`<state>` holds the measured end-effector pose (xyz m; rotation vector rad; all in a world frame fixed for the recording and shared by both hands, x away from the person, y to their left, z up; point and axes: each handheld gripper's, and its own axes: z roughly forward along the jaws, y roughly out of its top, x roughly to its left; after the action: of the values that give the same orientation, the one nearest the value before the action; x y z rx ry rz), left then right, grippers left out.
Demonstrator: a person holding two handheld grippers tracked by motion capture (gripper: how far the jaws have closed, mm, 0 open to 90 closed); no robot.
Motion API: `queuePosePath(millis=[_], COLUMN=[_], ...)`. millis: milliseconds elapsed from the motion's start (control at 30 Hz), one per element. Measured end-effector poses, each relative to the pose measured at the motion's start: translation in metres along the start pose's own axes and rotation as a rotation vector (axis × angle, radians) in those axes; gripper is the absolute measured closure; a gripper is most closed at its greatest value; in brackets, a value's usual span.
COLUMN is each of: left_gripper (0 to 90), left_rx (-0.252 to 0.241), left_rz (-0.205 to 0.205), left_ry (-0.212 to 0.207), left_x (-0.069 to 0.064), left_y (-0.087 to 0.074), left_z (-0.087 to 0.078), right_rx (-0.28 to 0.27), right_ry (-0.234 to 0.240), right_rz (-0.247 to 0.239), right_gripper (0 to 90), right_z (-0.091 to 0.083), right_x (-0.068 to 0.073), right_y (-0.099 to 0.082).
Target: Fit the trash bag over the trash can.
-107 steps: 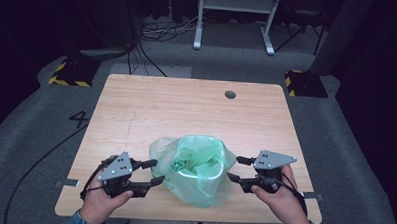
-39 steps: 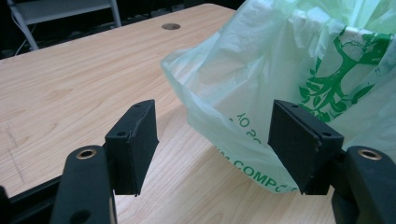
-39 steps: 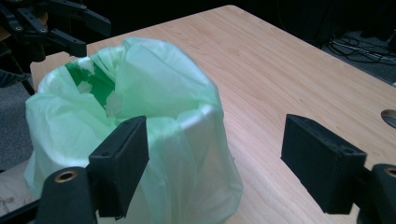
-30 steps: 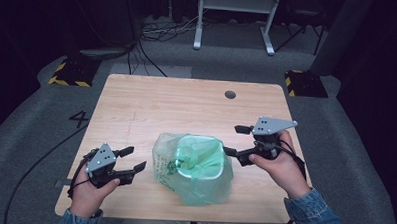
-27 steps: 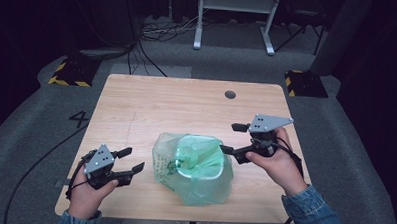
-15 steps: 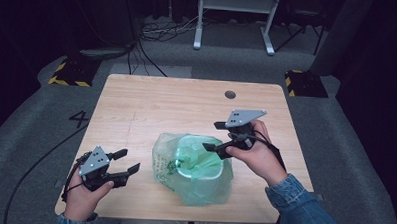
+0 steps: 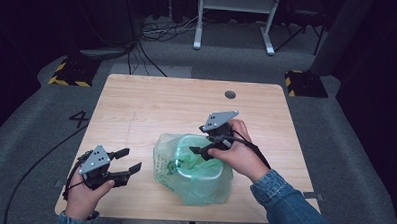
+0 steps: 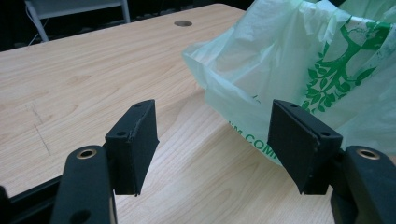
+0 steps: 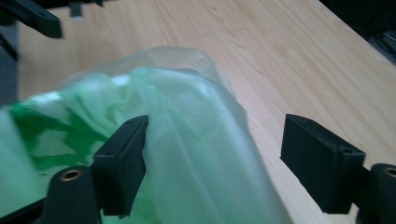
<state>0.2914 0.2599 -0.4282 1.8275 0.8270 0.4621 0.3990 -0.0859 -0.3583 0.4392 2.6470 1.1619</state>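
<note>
Two grippers I guide: the right gripper [image 7: 201, 144] has moved left since a second ago, over the rim of the thin green plastic bag [image 7: 194, 169] near the front of the wooden table [image 7: 161, 105]; its jaws, just closing slightly, are apart around a fold. The left gripper [image 7: 127, 160] waits open beside the bag.

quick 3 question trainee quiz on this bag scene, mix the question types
1. True or false: the left claw is shut on the green bag.
2. Which claw is over the bag's rim? A) left B) right
3. What lies between the right claw's jaws?

Key:
1. False; it is open and clear of the bag.
2. B
3. A fold of the bag's film; the jaws have just been closing but do not yet pinch it.
</note>
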Motion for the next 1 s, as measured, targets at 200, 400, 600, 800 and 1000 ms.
queuePosePath(millis=[200, 400, 600, 800, 1000], left_gripper=[33.0, 32.9, 32.6, 32.4, 32.4], left_rx=[-0.007, -0.003, -0.007, -0.004, -0.006], left_rz=[-0.011, -0.008, -0.012, -0.005, -0.005], left_ry=[-0.021, -0.033, -0.056, -0.065, -0.069], left_x=[-0.001, -0.001, -0.002, -0.004, -0.004], left_y=[0.000, 0.000, -0.001, 0.000, 0.001], left_z=[0.004, 0.006, 0.008, 0.009, 0.007], right_rx=[0.076, 0.146, 0.229, 0.303, 0.338], right_ry=[-0.061, -0.078, -0.111, -0.170, -0.196], right_rz=[-0.025, -0.070, -0.110, -0.161, -0.186], right_gripper=[28.5, 29.3, 31.2, 31.2, 31.2], right_z=[0.009, 0.023, 0.034, 0.043, 0.047], right_x=[-0.005, -0.003, 0.001, 0.005, 0.005], right_y=[0.004, 0.011, 0.012, 0.010, 0.008])
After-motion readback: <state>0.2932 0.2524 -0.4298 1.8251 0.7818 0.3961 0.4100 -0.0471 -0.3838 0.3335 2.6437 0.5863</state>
